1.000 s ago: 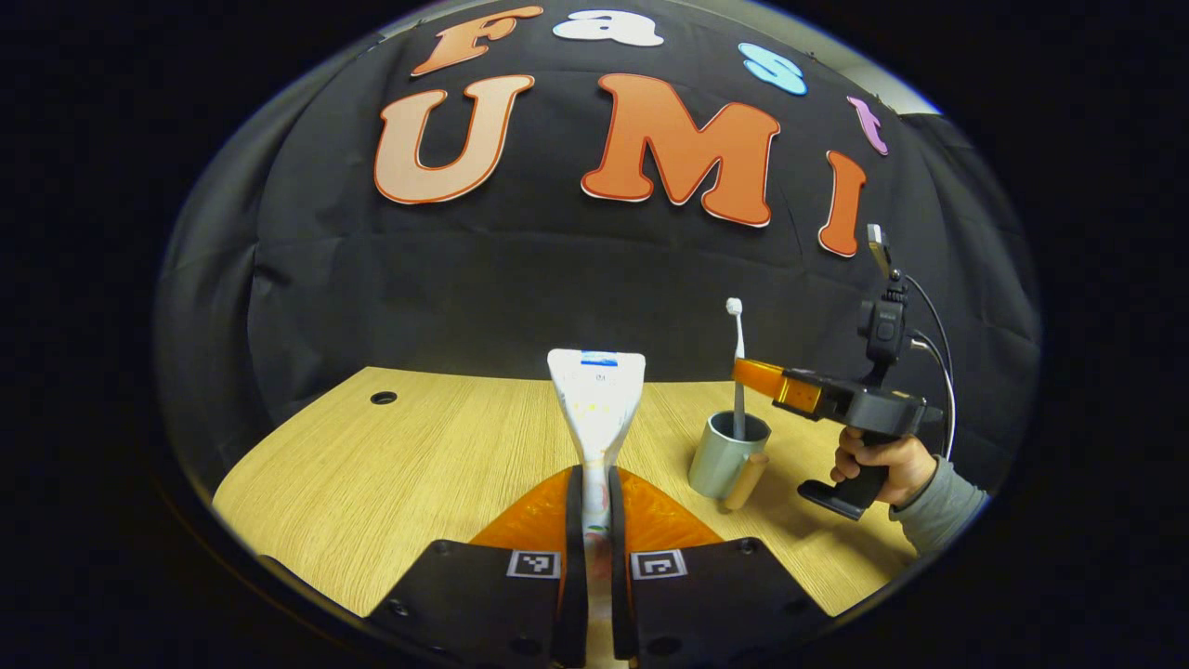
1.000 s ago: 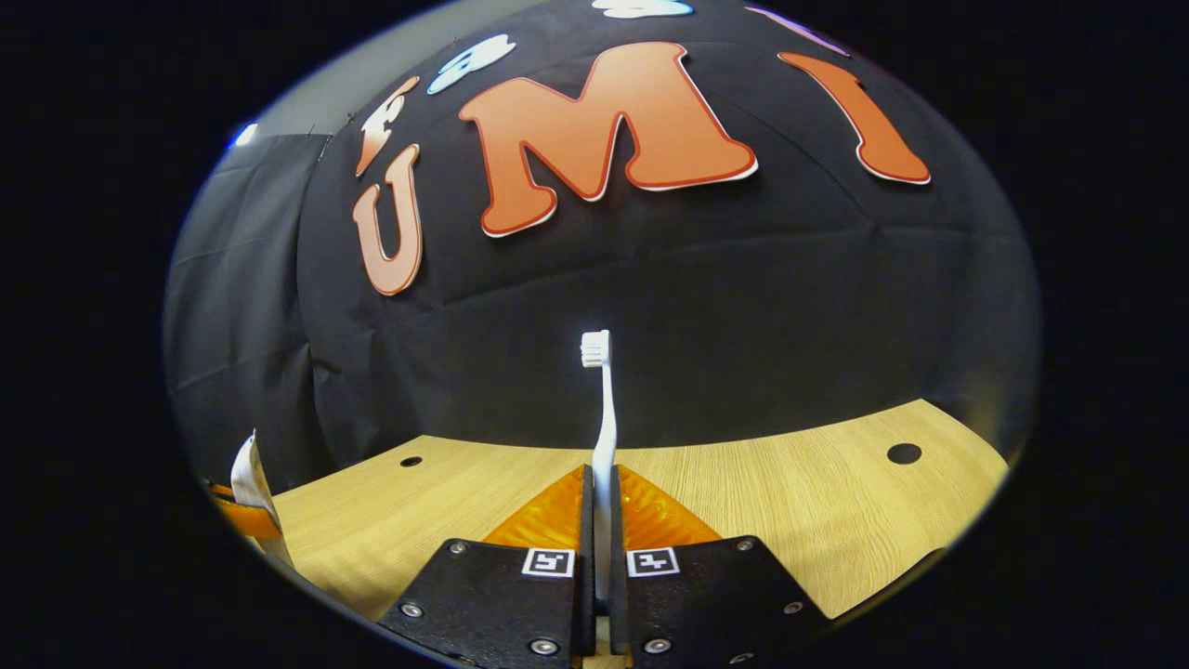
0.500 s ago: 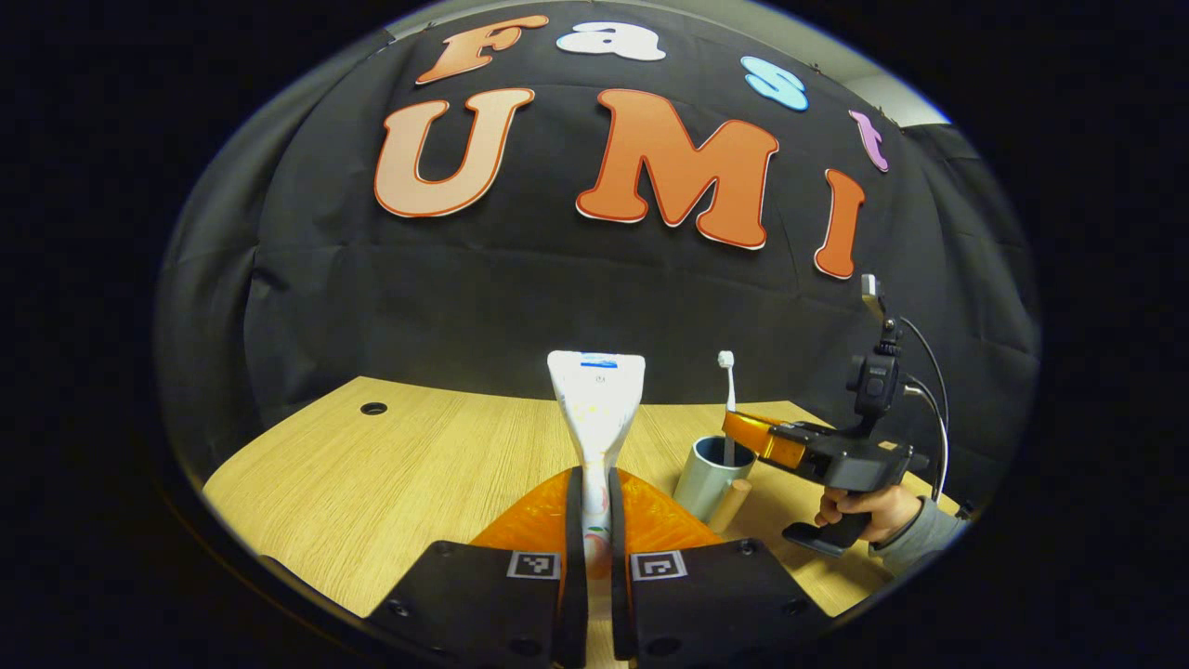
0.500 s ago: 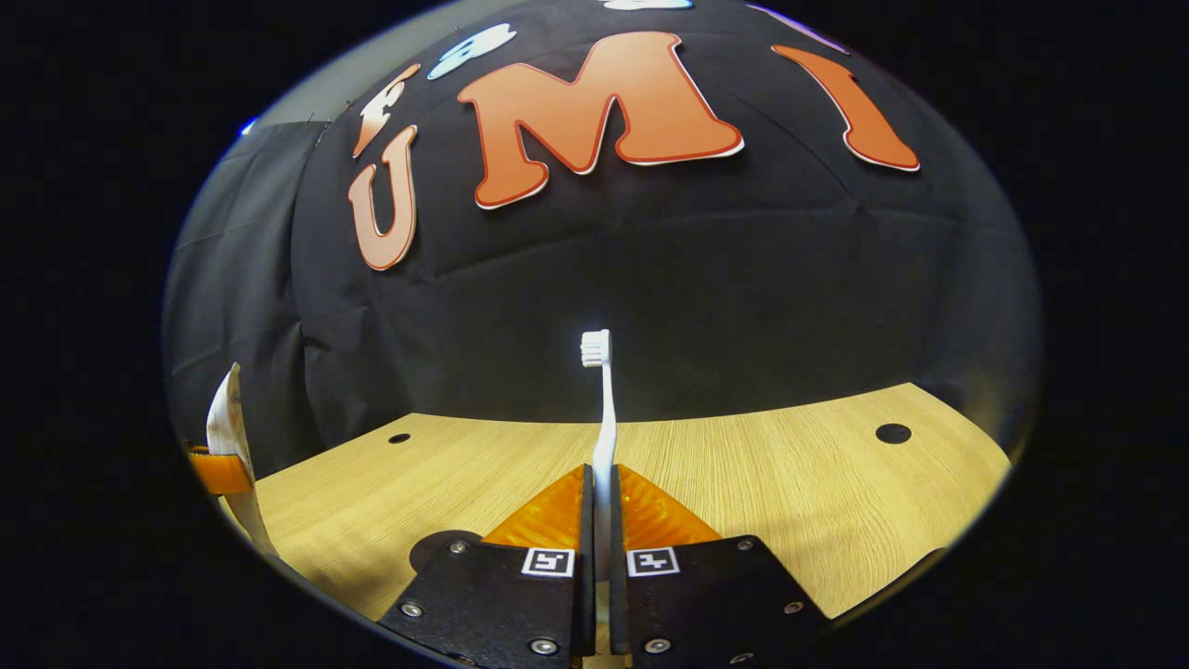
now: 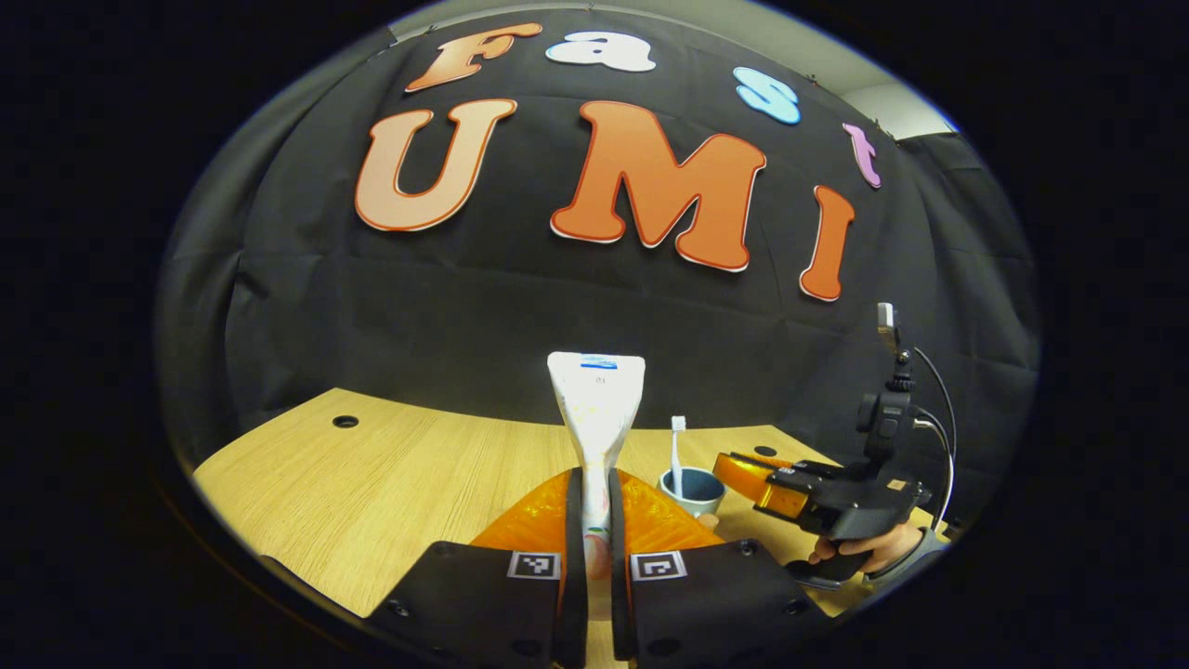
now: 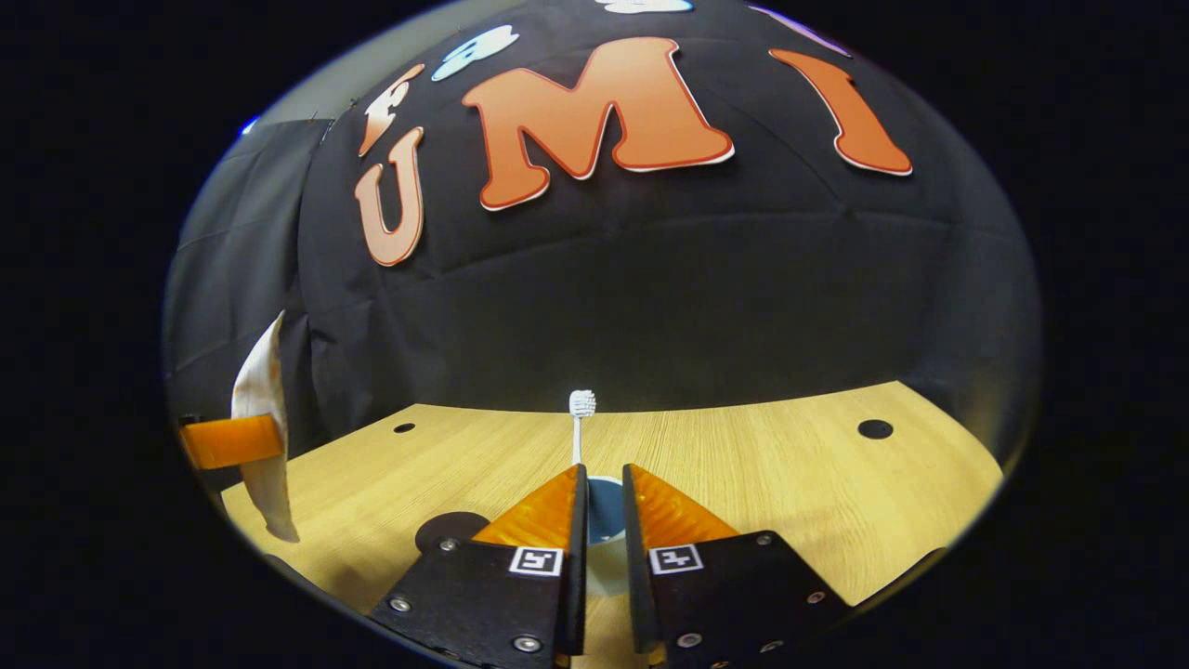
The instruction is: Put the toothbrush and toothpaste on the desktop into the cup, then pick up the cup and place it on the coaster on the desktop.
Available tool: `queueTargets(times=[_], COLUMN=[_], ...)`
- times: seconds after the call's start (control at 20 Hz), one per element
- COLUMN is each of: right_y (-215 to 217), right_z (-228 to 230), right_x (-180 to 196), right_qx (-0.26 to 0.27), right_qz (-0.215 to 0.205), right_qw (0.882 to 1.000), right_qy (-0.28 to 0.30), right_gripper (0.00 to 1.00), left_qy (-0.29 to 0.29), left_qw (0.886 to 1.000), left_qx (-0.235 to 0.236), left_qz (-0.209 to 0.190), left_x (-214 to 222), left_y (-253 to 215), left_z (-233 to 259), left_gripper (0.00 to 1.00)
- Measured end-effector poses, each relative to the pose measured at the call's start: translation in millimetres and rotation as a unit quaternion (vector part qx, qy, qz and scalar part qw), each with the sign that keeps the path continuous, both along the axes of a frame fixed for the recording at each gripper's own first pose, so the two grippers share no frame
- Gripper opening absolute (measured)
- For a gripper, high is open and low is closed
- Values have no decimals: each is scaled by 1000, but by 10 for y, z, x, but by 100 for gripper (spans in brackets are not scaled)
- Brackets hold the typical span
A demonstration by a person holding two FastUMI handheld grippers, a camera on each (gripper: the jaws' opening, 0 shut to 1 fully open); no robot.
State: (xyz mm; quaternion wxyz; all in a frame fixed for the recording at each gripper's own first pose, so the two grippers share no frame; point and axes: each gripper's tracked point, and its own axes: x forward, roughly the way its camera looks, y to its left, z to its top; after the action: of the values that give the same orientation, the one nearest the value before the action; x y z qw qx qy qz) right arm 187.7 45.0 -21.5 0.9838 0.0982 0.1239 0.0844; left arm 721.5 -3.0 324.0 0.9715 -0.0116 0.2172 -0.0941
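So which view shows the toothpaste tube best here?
The left gripper view: the toothpaste tube stands upright, centred and close, between that claw's fingers. The right gripper view catches it edge-on at the far left, held by the other claw.

Black gripper bodies [image 6: 599, 595] bear square coded markers, silver screws; grey sleeve [image 5: 915, 548].

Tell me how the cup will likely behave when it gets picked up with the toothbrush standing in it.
The cup looks small with a side handle, so probably light and easy to lift. The toothbrush stands well above the rim, so it will likely rattle or lean if the cup tilts. Its smooth wall may be slippery, so the handle seems the safer hold.
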Motion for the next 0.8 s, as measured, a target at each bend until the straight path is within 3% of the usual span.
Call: queueTargets(times=[0.05, 0.15, 0.25, 0.3, 0.4, 0.45, 0.5, 0.8], right_y=[-41, -118, -189, -215, -255, -298, -347, -541], right_z=[33, 69, 100, 102, 126, 141, 168, 286], right_x=[-51, -176, -315, -389, -528, -591, -649, -907], right_qx=[-7, -19, -27, -31, -38, -42, -46, -50], right_qz=[-3, -10, -13, -14, -8, -9, -11, -17], right_qw=[1000, 1000, 999, 999, 999, 999, 999, 998], right_qy=[-4, -9, -13, -15, -18, -19, -22, -38], right_gripper=[24, 45, 45, 58, 64, 63, 72, 79], left_qy=[-6, -14, -19, -20, -13, -7, -5, -36], left_qw=[1000, 1000, 999, 999, 997, 996, 995, 992], left_qx=[-7, -21, -34, -43, -74, -85, -90, -112], left_qz=[-5, -13, -19, -23, -31, -33, -36, -43], left_x=[35, 86, 152, 193, 266, 303, 337, 600], left_y=[-75, -201, -318, -374, -509, -573, -617, -843], left_z=[14, 23, 19, 5, -34, -55, -74, -24], left_gripper=[13, 13, 13, 13, 13, 13, 13, 13])
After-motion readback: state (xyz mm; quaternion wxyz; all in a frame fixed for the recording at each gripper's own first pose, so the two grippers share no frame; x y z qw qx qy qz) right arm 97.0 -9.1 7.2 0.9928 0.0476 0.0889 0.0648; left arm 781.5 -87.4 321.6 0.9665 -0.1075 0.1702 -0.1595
